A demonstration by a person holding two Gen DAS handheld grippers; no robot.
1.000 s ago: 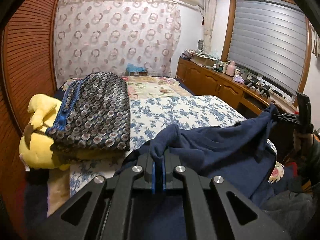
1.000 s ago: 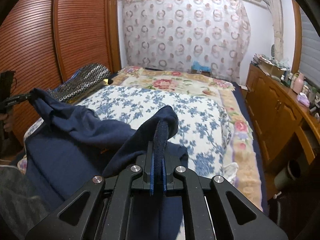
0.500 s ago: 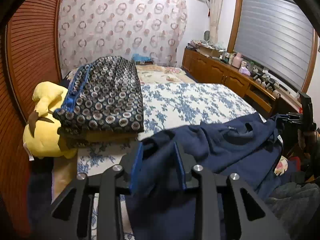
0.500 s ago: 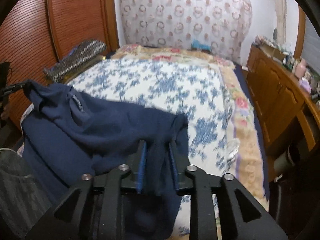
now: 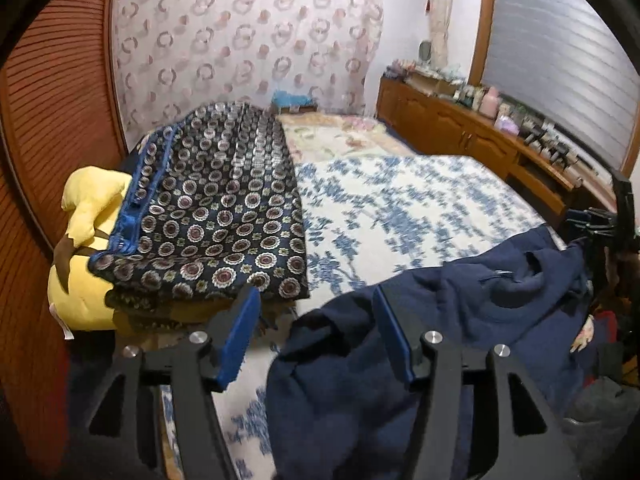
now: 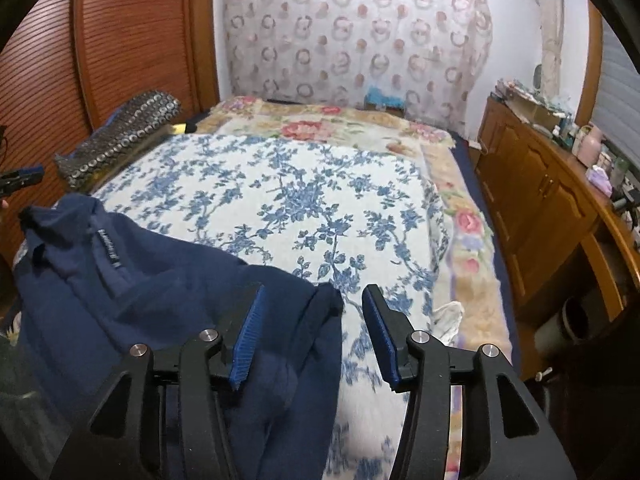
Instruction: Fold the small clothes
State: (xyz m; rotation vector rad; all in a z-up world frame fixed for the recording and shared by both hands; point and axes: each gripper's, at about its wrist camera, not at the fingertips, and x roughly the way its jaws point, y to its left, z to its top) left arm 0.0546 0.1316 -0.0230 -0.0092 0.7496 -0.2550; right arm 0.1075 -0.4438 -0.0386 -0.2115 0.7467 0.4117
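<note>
- At far left we see a yellow plush toy [image 5: 86,256] lying against the slatted wooden wardrobe doors [image 5: 48,128].
- A folded dark quilt with round medallion print [image 5: 216,216] rests partly on that toy.
- We hold the left gripper [image 5: 316,332] with its 2 blue-padded fingers [image 5: 236,340] spread apart, released; navy cloth lies loose between them.
- The rumpled navy blue garment [image 6: 132,280] lies on the near edge of the blue-and-white floral bedspread [image 6: 288,208].
- We hold the right gripper [image 6: 312,332] released too, its fingers wide, the garment's corner between them ungrasped.
- A wooden sideboard crowded with bottles [image 6: 552,184] runs along the right.
</note>
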